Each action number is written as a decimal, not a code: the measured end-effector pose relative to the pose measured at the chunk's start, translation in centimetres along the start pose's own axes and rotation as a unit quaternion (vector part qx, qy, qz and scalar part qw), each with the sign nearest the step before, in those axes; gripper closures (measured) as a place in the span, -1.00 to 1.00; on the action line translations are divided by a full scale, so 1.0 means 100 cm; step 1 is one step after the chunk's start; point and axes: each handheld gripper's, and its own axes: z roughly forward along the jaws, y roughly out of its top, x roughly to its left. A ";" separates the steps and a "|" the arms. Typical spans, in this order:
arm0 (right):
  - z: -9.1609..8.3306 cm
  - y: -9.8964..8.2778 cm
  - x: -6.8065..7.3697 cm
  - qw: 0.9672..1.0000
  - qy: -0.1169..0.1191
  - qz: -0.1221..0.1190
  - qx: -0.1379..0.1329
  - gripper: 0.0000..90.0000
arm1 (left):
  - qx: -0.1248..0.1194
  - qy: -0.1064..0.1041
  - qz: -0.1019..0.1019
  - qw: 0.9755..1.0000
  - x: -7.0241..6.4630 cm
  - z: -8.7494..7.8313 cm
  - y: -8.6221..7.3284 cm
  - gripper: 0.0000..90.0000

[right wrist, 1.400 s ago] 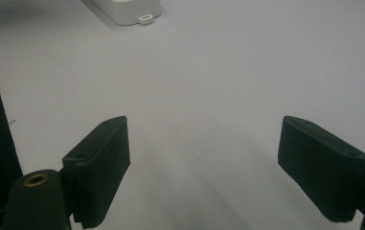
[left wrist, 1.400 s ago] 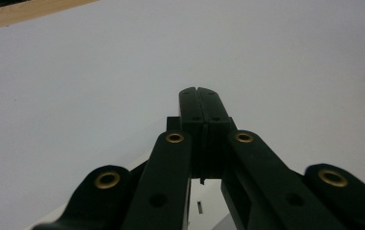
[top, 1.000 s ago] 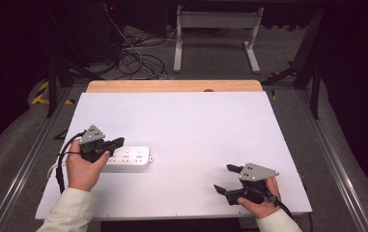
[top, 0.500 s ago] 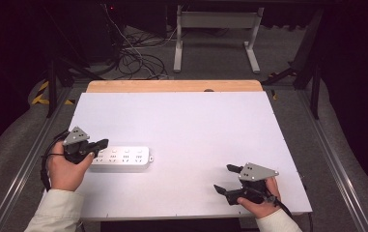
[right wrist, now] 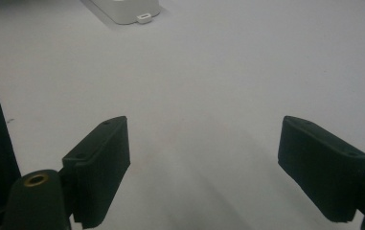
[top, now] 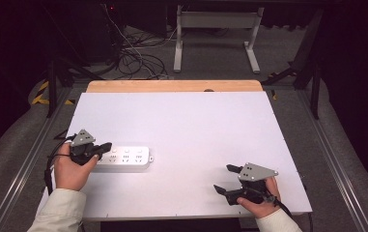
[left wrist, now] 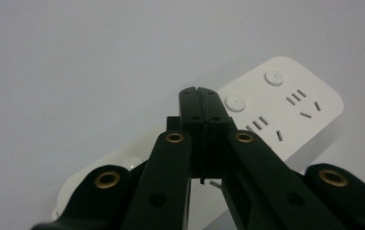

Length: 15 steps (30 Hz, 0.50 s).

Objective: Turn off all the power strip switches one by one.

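Note:
A white power strip lies flat at the left front of the white tabletop. My left gripper is shut with nothing between its jaws, and its tip hangs over the strip's left end. In the left gripper view the closed tip sits just beside a round button on the power strip; whether it touches I cannot tell. My right gripper rests open near the front right edge, well apart from the strip. Its wide-spread jaws have bare table between them, and the strip's end shows far off.
A wooden strip runs along the table's far edge. Beyond it on the floor are tangled cables and a metal stand's legs. Rails run along both sides of the table.
My left hand has slid left along the power strip, so the shut jaws now sit over its left end rather than its middle. The right hand has stayed put.

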 end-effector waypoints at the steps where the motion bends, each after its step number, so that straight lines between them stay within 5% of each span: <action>1: 0.000 0.000 0.000 1.000 0.000 0.000 0.000 -0.58 | 0.003 0.001 0.003 1.000 0.000 0.001 0.000 1.00; 15: 0.000 0.000 0.000 1.000 0.001 -0.002 0.002 -0.58 | 0.011 0.006 0.010 1.000 -0.003 0.016 -0.004 1.00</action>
